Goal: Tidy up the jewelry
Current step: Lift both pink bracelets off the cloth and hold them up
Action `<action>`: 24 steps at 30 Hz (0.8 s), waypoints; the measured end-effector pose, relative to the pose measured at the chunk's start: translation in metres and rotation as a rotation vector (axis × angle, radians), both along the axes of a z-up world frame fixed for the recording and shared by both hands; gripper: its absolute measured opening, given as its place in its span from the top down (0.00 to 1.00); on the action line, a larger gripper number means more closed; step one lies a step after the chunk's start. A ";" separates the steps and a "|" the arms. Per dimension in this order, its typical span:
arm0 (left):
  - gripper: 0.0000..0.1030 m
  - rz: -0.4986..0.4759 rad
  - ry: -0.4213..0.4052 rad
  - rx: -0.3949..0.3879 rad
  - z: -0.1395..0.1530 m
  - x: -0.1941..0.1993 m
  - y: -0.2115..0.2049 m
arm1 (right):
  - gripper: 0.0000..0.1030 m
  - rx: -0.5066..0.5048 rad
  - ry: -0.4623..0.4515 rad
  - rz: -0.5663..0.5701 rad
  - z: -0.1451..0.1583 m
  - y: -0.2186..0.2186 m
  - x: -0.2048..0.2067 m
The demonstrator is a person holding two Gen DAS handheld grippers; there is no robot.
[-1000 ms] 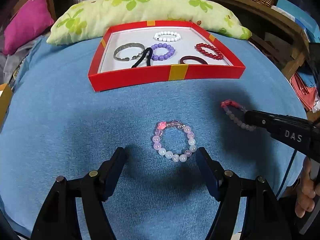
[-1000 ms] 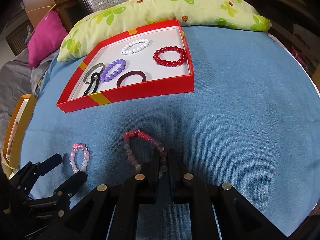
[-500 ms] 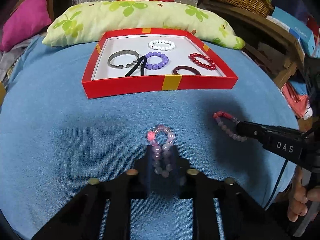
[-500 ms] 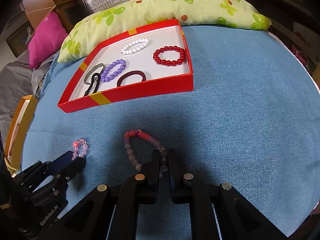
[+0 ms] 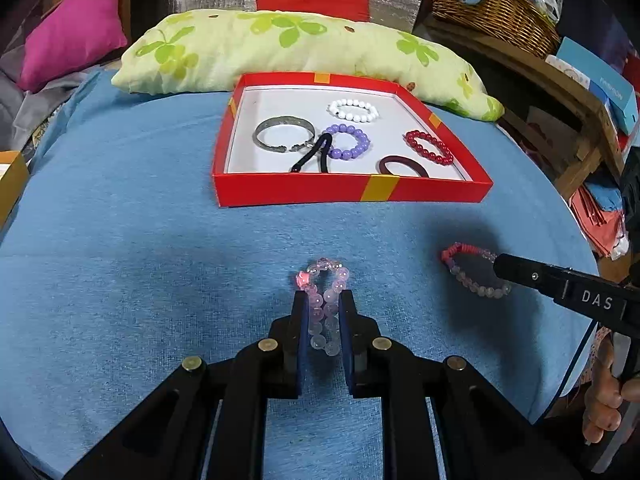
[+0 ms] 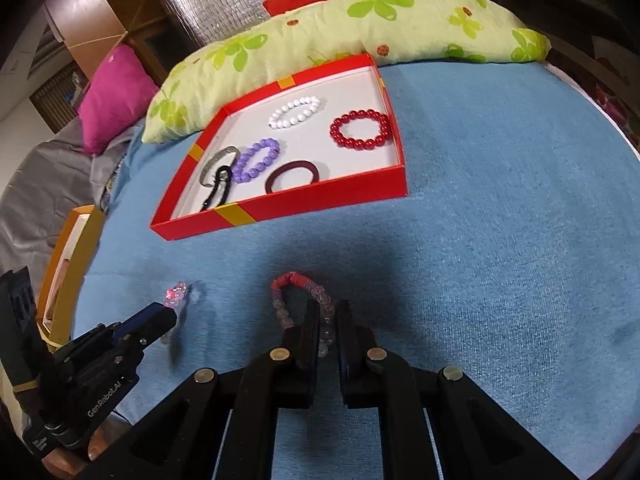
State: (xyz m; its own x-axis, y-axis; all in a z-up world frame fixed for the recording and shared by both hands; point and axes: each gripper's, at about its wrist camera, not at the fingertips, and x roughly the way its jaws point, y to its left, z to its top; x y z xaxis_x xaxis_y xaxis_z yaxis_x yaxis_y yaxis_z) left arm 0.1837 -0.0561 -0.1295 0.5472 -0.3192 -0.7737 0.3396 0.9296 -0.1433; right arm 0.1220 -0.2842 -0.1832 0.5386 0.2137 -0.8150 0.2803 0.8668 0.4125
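The blue-covered bench (image 5: 120, 240) carries the red tray (image 5: 352, 194) at 12 o'clock, which already holds six pieces. The left tool (image 5: 323, 300) is closed on the pale pink bead bracelet (image 5: 326, 304), squeezing its loop into a narrow oval; the right tool (image 6: 329, 312) is clamped on the mauve bracelet with red cord (image 6: 298, 298) at 3 o'clock of the first. Both grips look thin: round, glossy beads could roll out between the pads on the carry, or the elastic loops could snag the tray's near wall. The pink bracelet is translucent, with one bright pink charm.
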 end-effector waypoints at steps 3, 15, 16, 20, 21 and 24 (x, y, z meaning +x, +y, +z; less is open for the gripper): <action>0.85 0.006 -0.001 0.000 0.001 -0.001 0.003 | 0.91 0.000 0.015 -0.001 -0.003 0.000 0.002; 0.85 0.022 -0.009 0.015 0.005 -0.002 0.016 | 0.88 -0.045 0.070 0.002 -0.011 0.005 0.009; 0.85 0.024 -0.007 0.014 0.006 -0.003 0.017 | 0.87 -0.054 0.071 0.003 -0.011 0.006 0.010; 0.85 0.036 -0.009 0.020 0.007 -0.003 0.020 | 0.85 -0.089 0.070 0.011 -0.010 0.011 0.013; 0.85 0.039 -0.007 0.023 0.007 -0.002 0.021 | 0.84 -0.100 0.073 0.016 -0.010 0.012 0.014; 0.85 0.045 -0.005 0.030 0.007 -0.002 0.022 | 0.84 -0.138 0.070 0.033 -0.011 0.017 0.016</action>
